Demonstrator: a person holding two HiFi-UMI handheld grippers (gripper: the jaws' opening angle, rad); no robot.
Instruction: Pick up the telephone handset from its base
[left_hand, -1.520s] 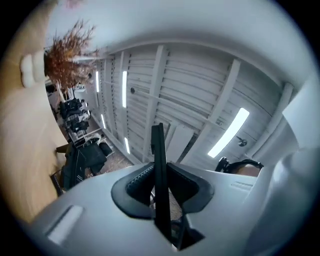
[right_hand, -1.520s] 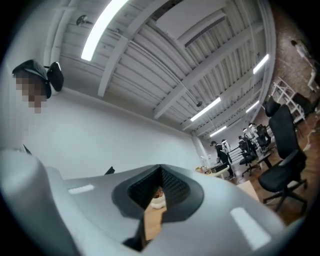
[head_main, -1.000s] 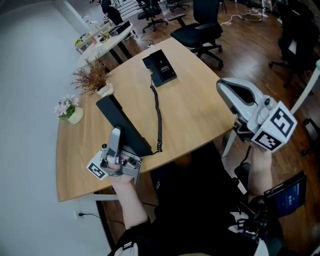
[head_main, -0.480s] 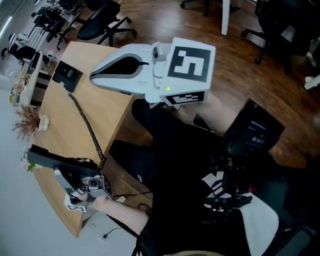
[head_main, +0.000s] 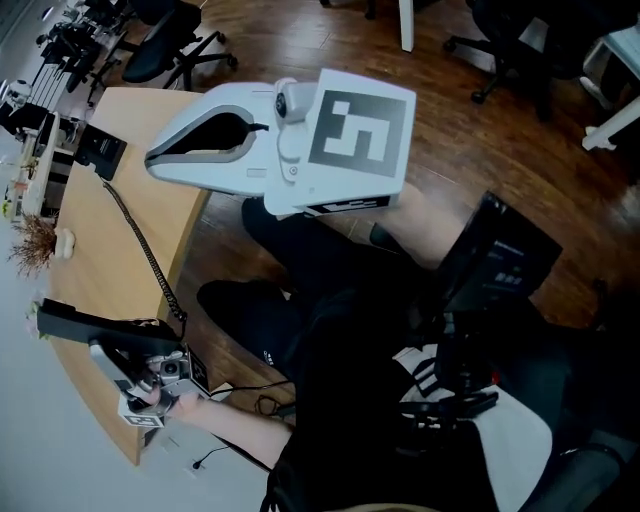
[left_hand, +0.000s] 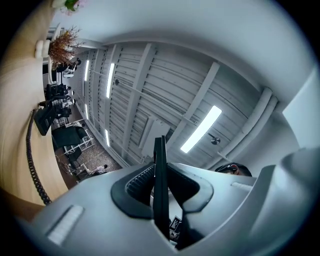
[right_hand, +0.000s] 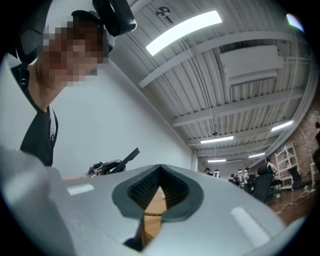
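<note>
The counter, left in the head view, is pale wood, smooth and matt. The floor is dark plank wood with a slight sheen. The right tongs have a smooth pale-grey plastic shell and ribbed dark pads. The handset is matt black plastic, as is its coiled cord.

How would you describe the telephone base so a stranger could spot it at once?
Find the wooden table at the head view's left. Follow the black coiled cord to the table's far end. The telephone base sits there: a squat black box, unlike the long handset nearer the person.
</note>
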